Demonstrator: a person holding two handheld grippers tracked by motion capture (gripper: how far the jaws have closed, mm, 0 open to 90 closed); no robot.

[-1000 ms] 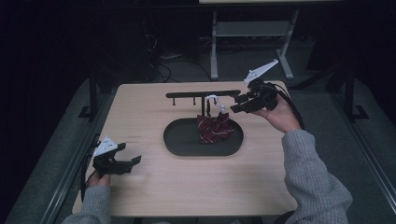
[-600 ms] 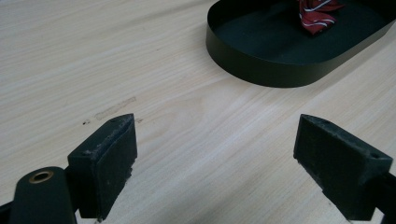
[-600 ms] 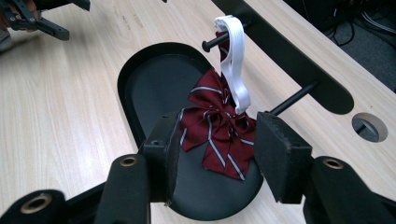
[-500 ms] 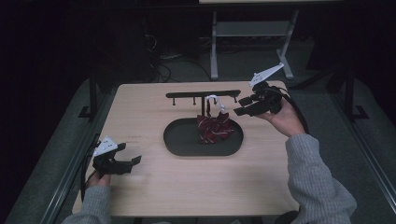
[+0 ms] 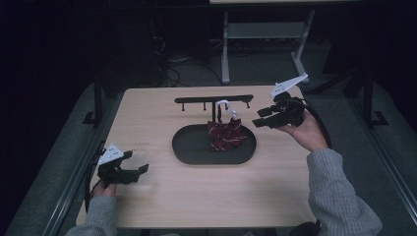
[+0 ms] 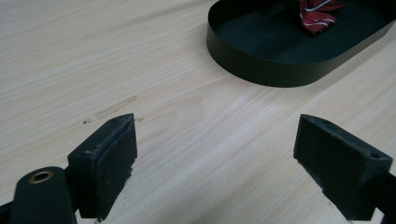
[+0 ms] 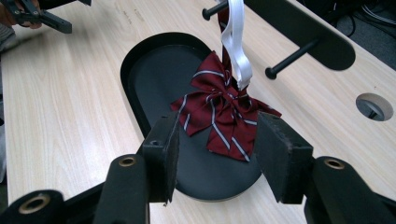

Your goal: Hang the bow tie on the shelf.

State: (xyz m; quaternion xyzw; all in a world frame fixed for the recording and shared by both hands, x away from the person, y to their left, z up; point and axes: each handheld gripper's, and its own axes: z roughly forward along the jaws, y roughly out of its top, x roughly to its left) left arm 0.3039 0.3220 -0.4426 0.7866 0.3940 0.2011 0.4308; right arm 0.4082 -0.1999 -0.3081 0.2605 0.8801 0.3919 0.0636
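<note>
Right gripper view: bow tie (image 7: 223,122) beyond parted right tongs (image 7: 215,156)

This looks like a lab or recording room set up for handling trials, not a home. A plain pale wood-grain worktop (image 5: 162,196) stands alone in a dark room, lit from above while everything around it falls into shadow. The floor (image 5: 54,162) is grey carpet of the office kind. Beyond the far edge, at about twelve o'clock, stands the white metal frame of another desk (image 5: 265,34), with loose cables (image 5: 169,61) trailing on the floor at about eleven o'clock. Dark metal stands (image 5: 98,98) rise at nine and three o'clock. A round cable hole (image 7: 373,106) is cut into the worktop.
</note>
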